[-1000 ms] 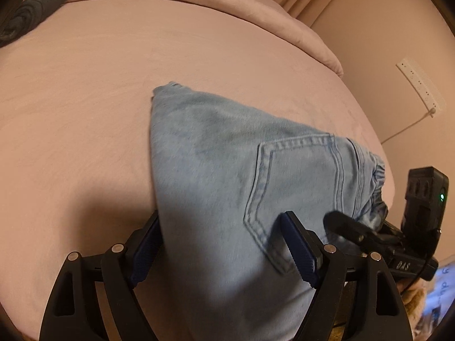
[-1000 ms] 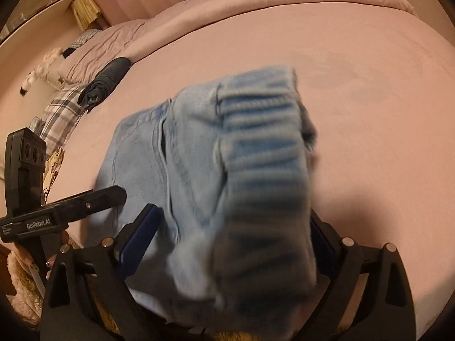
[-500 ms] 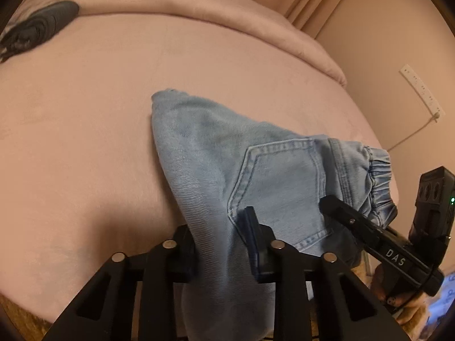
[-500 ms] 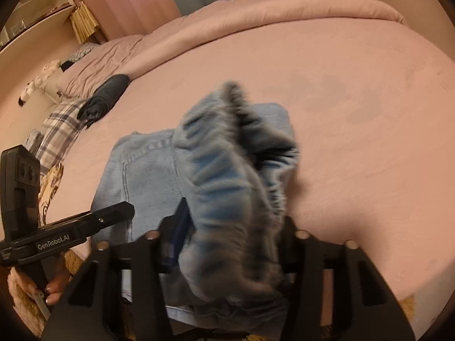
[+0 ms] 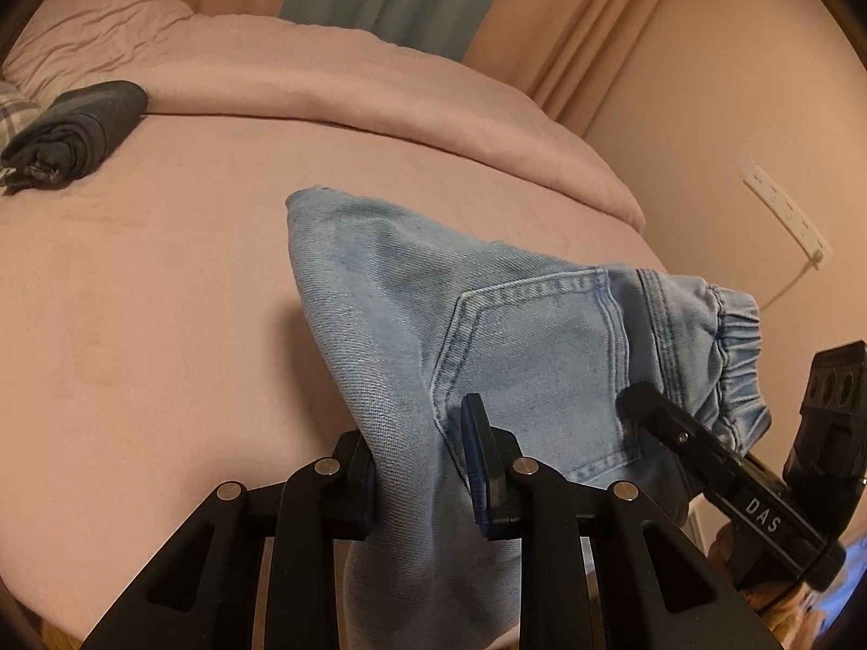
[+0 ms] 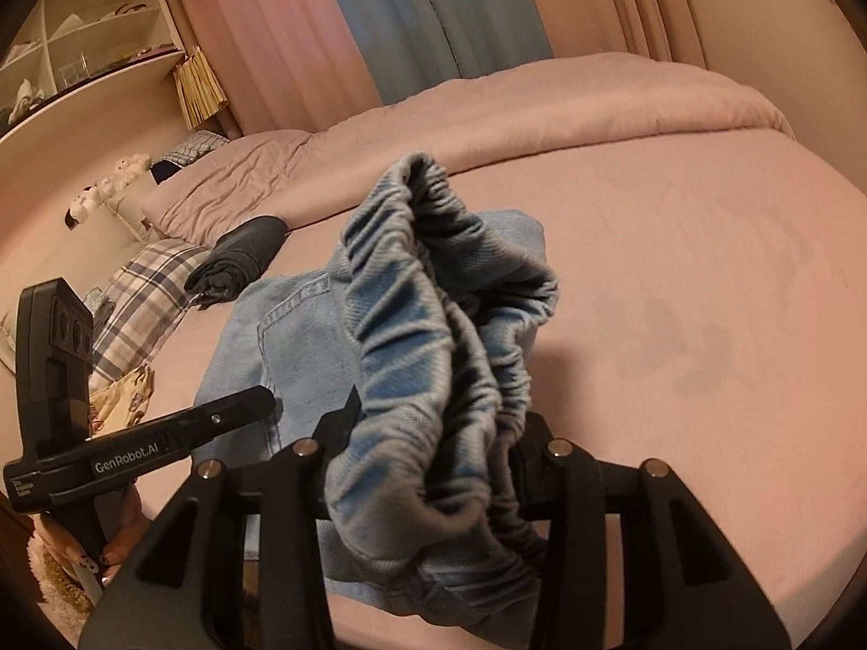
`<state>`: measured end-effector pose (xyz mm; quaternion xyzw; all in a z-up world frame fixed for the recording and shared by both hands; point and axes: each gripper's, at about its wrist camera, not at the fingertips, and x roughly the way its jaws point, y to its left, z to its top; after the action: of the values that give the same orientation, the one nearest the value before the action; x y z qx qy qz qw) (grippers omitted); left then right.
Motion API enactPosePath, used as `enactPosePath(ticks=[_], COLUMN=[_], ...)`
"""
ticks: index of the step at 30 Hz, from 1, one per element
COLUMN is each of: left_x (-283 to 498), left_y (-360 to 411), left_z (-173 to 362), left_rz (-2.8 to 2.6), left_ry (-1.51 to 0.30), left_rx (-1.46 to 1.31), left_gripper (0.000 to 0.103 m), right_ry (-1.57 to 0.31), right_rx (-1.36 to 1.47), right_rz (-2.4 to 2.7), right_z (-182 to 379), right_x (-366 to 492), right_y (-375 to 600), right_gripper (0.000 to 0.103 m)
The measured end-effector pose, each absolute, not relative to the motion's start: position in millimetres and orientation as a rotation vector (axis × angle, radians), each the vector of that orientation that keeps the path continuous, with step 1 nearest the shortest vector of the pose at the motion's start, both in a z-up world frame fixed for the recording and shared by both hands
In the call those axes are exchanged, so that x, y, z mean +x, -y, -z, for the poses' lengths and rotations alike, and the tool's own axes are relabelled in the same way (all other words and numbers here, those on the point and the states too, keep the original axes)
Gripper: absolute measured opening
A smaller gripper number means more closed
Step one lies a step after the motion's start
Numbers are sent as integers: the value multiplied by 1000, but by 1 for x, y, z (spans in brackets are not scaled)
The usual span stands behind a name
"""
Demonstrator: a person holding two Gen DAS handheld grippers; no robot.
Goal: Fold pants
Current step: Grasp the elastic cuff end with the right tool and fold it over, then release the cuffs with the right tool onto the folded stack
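Light blue denim pants (image 5: 515,336) lie on the pink bed sheet (image 5: 135,298), back pocket up, far corner still on the bed. My left gripper (image 5: 420,460) is shut on the near edge of the denim beside the pocket. In the right wrist view the elastic waistband (image 6: 401,336) bunches up between the pads of my right gripper (image 6: 433,433), whose jaws are closing and press on it. Each gripper shows in the other's view: the right one (image 5: 758,509) at the waistband end, the left one (image 6: 217,422) at the pocket side. The near edge is lifted off the bed.
A dark rolled garment (image 5: 76,130) lies at the far left of the bed, below the folded-back pink duvet (image 5: 379,86). A plaid pillow (image 6: 146,298) sits further left. Curtains (image 6: 433,16) hang behind, a power strip (image 5: 785,206) is on the right wall, shelves (image 6: 81,54) stand far left.
Both grippers went from wide open around the pants to shut on them. Both have risen, lifting the near edge and waistband off the bed.
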<state>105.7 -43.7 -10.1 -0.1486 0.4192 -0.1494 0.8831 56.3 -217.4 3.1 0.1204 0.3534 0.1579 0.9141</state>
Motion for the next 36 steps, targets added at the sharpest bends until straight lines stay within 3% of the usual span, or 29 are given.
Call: enactPosePath(ticks=[12,18,33,36], left_x=[144,137,123,109], left_y=[23,24,26,25], left_z=[70,74,55,47], left_rz=[199,177,111,100], left_ry=[-1009,-996,-953,-932], left_rx=[-327,-304,-270,-271], left_gripper=[24,24,24,28], right_ry=[-887,-912,-924,-893], right_rx=[272,279,250,235], right_rz=[-310,-303,-233,-215], right_z=[53,67,63,53], right_x=[113,114,108,101], right_y=[192,197,198,201], right_gripper=[43,46,59,71])
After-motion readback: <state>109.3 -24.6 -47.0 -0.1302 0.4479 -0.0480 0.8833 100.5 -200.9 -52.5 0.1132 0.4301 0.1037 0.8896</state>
